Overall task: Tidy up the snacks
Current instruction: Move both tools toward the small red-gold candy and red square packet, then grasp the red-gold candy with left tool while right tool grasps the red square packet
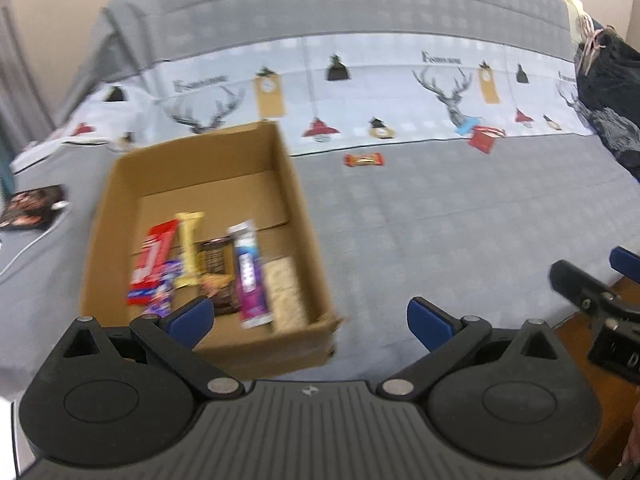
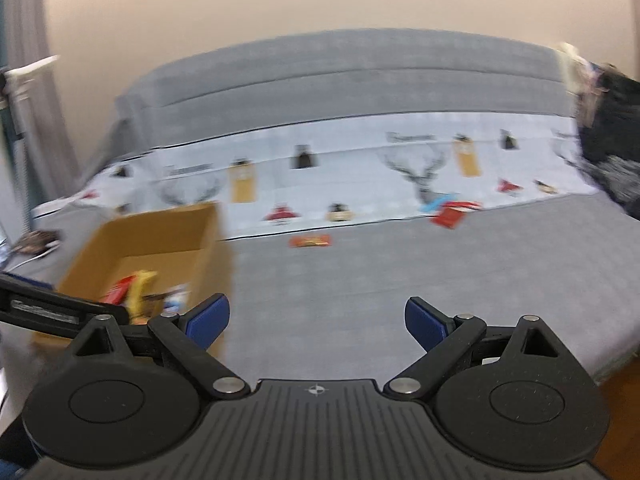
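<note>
A cardboard box [image 1: 292,184] stands on the grey bed and holds several snack bars, among them a red one [image 1: 154,256], a yellow one [image 1: 189,248] and a purple one [image 1: 250,276]. My left gripper [image 1: 310,320] hovers open and empty just over the box's near right corner. An orange candy bar [image 1: 364,159] and a red packet [image 1: 484,138] lie further out on the bed. In the right wrist view my right gripper [image 2: 316,322] is open and empty above bare bedding, with the box [image 2: 160,232], the orange bar [image 2: 311,241] and the red packet [image 2: 450,214] ahead.
A patterned deer-print sheet [image 1: 360,92] crosses the bed. Dark clothing [image 1: 608,92] is heaped at the far right. A dark booklet [image 1: 34,208] and a white cable lie left of the box. Wooden floor [image 1: 576,332] shows past the bed's right edge.
</note>
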Motion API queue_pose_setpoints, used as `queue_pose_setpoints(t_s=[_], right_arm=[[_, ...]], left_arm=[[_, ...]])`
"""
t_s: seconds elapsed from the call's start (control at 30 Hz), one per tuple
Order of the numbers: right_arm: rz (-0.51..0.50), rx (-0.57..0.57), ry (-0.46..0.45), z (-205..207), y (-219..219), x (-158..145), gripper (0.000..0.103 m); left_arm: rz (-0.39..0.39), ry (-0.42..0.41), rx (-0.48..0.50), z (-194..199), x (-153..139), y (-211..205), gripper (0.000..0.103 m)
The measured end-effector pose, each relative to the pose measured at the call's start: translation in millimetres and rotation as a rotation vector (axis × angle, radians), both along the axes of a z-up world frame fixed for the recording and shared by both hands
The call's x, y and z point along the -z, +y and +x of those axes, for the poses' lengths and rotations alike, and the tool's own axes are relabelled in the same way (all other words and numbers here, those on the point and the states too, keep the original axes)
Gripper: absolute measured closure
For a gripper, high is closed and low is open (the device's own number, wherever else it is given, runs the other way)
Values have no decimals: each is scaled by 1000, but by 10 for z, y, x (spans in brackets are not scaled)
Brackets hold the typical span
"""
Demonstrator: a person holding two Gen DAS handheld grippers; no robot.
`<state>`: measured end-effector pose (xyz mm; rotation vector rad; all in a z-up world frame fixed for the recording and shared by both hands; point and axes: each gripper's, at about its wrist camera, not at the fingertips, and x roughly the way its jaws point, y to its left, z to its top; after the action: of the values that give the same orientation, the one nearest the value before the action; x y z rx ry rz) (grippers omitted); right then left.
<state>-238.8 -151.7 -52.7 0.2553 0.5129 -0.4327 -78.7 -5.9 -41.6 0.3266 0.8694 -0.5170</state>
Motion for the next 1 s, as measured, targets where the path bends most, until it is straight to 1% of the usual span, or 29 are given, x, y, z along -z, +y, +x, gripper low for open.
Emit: queue_pose_setpoints(t_s=[0.1, 0.2, 0.37, 0.47, 0.57, 0.7, 0.77, 0.87, 1.0], right_arm=[[31, 80, 14, 48, -449, 63, 8], [53, 154, 15, 157, -894, 124, 8], [70, 253, 8, 460, -1733, 263, 7], [93, 308, 4, 739, -2297, 403, 7], [136, 339, 20, 1112, -2842, 635, 7], [185, 358, 67, 1734, -3445, 1030, 7], [211, 356, 101, 2058, -3701, 1258, 7], [256, 354, 127, 2479, -3974, 1589, 7], [252, 334, 146, 2931, -4122, 1900, 7]], left_arm=[[-7, 56, 15, 260, 33, -352, 0], [4, 84, 29, 549, 88, -737, 0], [47, 101, 43, 1072, 275, -1347, 0], [88, 88, 57, 1401, 472, -1725, 0], [132, 70, 91, 1732, 725, -2115, 0], [194, 68, 193, 2180, 1120, -2600, 0], [225, 61, 224, 2405, 1320, -2784, 0], [249, 70, 262, 2735, 1598, -2955, 0], [266, 95, 293, 3087, 1923, -3099, 0]])
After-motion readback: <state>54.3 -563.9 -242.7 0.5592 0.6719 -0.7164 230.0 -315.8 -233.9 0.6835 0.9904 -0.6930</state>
